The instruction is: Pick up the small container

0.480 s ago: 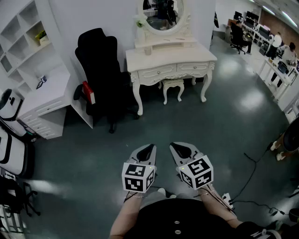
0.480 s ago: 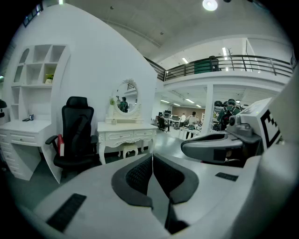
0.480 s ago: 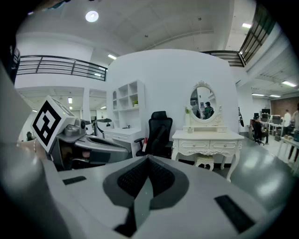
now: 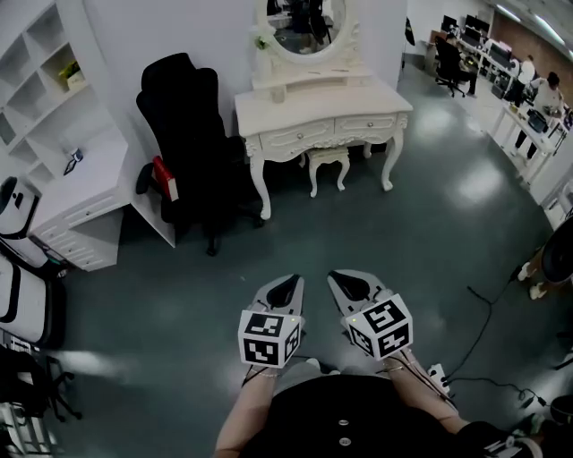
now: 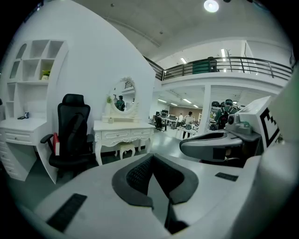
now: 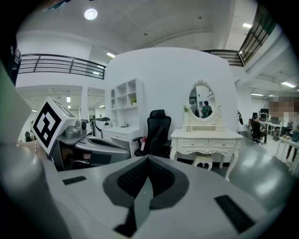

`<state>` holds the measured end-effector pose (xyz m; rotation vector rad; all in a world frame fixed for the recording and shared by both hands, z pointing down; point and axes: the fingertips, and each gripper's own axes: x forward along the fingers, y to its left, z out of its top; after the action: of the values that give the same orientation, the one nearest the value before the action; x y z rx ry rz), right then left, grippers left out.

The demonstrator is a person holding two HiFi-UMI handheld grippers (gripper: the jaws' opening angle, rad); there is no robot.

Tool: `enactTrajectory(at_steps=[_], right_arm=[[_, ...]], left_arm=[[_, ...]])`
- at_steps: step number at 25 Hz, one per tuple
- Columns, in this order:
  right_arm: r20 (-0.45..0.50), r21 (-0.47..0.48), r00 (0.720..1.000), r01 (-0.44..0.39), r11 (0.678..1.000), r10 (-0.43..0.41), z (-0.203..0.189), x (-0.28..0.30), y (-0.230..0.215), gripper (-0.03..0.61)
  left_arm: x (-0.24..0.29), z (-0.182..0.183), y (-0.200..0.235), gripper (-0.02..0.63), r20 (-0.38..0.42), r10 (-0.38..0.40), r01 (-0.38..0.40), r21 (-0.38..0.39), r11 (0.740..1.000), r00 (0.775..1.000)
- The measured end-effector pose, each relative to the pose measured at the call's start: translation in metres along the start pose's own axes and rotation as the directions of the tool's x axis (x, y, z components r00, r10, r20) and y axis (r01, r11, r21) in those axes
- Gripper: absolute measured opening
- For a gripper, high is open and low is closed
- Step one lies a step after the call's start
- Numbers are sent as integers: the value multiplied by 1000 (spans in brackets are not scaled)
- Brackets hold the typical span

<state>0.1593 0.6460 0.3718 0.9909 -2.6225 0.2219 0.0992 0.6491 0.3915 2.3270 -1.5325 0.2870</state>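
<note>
Small pale cup-like container (image 4: 278, 92) (judged to be the task's thing; too small to identify with certainty). It stands on the left part of a cream-white carved dressing bench (image 4: 345, 100), at the foot of the oval mirror (image 4: 309, 22). This is well ahead of both tongs and roughly in line with the left one. A small cream stool (image 4: 328, 161) is tucked under the bench, and a black high-backed office chair (image 4: 183, 125) stands ahead and to the left of the tongs. Open grey-green floor (image 4: 421, 241) lies between the bench and the tongs.

Left tongs (image 4: 285, 288) and right tongs (image 4: 351, 284) are held side by side close to the person's body, with their tips forward and dipped slightly. This is probably a carrying posture, as nothing lies within reach. Each pair has its jaws together with nothing between them (there is nothing yet to grip). The pick-up appears not yet begun, since the floor must first be crossed.
</note>
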Motion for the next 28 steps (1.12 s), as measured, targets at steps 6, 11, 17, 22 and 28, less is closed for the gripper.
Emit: enactTrajectory(at_steps=[6,11,17,22,28], right_arm=[[33,31,999,26,999,-27,4,6,2,0],[40,63,998,46,997,-49,0,9,1,2],[49,94,997,49,994,-54,1,23,11,2],[42,82,997,63,995,-66,1,30,2,2],[33,94,996,78,992,-82,6,48,-25,2]], left_arm=[[-3,0,1,14,39,-49,49,-7,999,998],[-7,5,10,15,85,-66,68,-19,998,994],[-11,1,24,20,61,-95,96,-13,995,994],[-3,-3,34,129,29,-103,104,-31,994,994],[13,0,51,224,10,-108,108,-30,994,994]])
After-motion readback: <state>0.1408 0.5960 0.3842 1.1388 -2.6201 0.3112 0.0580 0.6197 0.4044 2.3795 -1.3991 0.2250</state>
